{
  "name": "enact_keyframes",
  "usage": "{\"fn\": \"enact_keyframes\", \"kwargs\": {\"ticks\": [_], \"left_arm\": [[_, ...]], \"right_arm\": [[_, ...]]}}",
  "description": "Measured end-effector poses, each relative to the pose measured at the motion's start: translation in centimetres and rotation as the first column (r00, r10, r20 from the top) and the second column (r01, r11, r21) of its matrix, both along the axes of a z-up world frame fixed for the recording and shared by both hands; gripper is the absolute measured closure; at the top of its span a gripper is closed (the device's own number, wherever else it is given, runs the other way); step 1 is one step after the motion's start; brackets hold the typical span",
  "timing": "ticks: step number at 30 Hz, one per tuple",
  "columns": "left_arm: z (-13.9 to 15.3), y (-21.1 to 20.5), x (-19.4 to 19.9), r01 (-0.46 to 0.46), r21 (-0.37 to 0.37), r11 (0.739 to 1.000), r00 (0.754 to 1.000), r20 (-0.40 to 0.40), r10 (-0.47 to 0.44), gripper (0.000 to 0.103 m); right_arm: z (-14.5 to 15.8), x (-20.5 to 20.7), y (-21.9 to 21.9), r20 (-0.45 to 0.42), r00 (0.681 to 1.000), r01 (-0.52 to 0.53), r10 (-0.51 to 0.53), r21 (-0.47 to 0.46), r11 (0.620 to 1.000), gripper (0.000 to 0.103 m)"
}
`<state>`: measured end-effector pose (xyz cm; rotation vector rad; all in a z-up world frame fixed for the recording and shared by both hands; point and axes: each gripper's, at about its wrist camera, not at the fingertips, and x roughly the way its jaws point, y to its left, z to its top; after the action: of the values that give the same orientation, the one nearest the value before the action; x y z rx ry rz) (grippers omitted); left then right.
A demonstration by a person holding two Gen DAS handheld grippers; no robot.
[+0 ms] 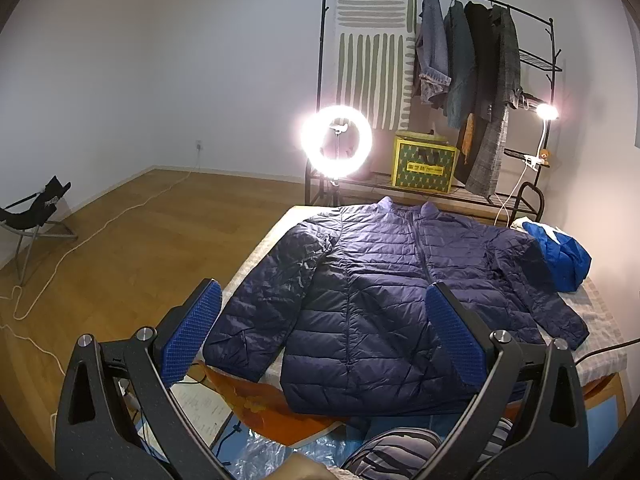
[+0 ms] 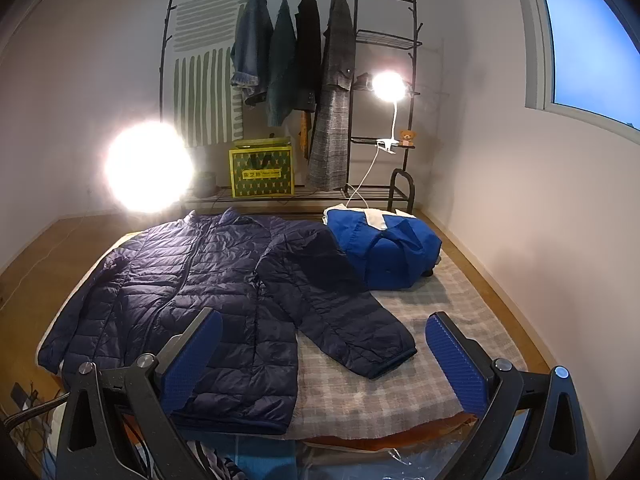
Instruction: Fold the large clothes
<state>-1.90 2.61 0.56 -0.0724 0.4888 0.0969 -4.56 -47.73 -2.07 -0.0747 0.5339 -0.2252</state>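
Ahead of both wide-spread, empty grippers, left [image 1: 322, 328] and right [image 2: 324, 356]: quilted navy puffer jacket [image 1: 384, 292] spread flat on checked blanket [image 2: 384, 396].

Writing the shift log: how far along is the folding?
Done: the navy puffer jacket lies spread flat on the checked blanket, sleeves out; a blue garment sits bundled beside it. In hand: nothing; left tongs and right tongs are open above. Left: every fold.
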Motion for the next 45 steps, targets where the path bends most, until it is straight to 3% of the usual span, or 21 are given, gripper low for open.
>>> {"fn": "enact_keyframes", "kwargs": {"ticks": [14, 19, 23, 28, 31, 37, 38, 41, 45], "left_arm": [[-1.9, 2.2, 1.3, -0.018, -0.019, 1.000, 1.000, -0.025, 0.018, 0.000], [-5.2, 6.4, 3.1, -0.003, -0.092, 0.996, 1.000, -0.028, 0.000, 0.000], [-8.7, 10.6, 5.2, -0.055, -0.155, 0.986, 0.995, -0.095, 0.040, 0.001], [-14.2, 16.2, 7.4, -0.152, -0.270, 0.951, 0.970, -0.223, 0.092, 0.021], [-18.1, 19.3, 8.0, -0.220, -0.378, 0.899, 0.947, -0.305, 0.104, 0.027], [-25.7, 22.7, 8.6, -0.340, -0.582, 0.739, 0.898, -0.433, 0.071, 0.027], [-26.4, 23.0, 8.6, -0.354, -0.601, 0.716, 0.894, -0.443, 0.069, 0.027], [-29.3, 24.4, 9.3, -0.405, -0.675, 0.616, 0.879, -0.472, 0.061, 0.027], [-31.7, 25.8, 10.1, -0.457, -0.717, 0.527, 0.866, -0.494, 0.079, 0.027]], "right_arm": [[-0.5, 1.1, 1.0, -0.021, 1.000, -0.007, 0.007, 0.000, 1.000, 0.000], [-0.6, 1.6, 1.8, -0.030, 0.999, -0.013, 0.013, -0.013, 1.000, 0.000], [-1.3, 2.2, 3.0, -0.042, 0.999, -0.027, 0.026, -0.027, 0.999, 0.000], [-2.3, 3.2, 4.5, -0.027, 0.997, -0.068, 0.067, -0.028, 0.997, 0.000], [-2.7, 3.9, 5.1, -0.032, 0.996, -0.089, 0.089, -0.018, 0.996, 0.000], [-3.1, 4.9, 6.1, -0.038, 0.993, -0.113, 0.113, -0.002, 0.994, 0.000], [-3.2, 5.0, 6.3, -0.040, 0.992, -0.118, 0.118, 0.000, 0.993, 0.000], [-3.4, 5.3, 6.6, -0.047, 0.990, -0.133, 0.133, 0.008, 0.991, 0.000], [-3.8, 5.6, 6.9, -0.058, 0.987, -0.150, 0.150, 0.013, 0.989, 0.000]]}}
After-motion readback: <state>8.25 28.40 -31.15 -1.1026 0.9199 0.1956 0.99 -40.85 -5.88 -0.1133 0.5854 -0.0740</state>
